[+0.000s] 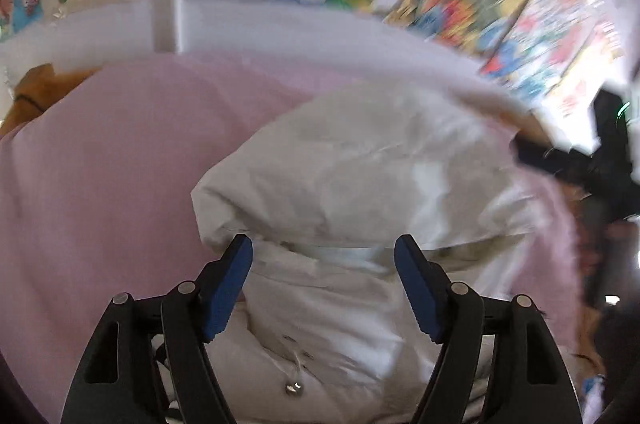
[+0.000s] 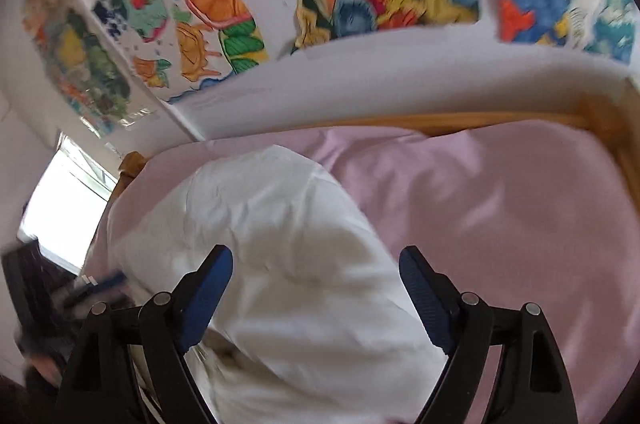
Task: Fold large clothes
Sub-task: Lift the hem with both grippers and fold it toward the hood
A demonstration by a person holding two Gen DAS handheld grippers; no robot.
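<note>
L gripper (image 1: 323,250): jaws wide apart, holding nothing, above the puffy white padded jacket (image 1: 360,184), which lies bunched on the pink bed sheet (image 1: 100,164). R gripper (image 2: 316,262): jaws also spread wide, empty, over same jacket (image 2: 280,244); sheet (image 2: 520,204) to its right. Frames blurred.

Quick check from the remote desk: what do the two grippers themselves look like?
Both look alike. The left gripper and right gripper have black linkage arms with slotted cutouts and silver pivot pins, and dark blue ridged finger pads. No cables, markings or sleeves show.
</note>
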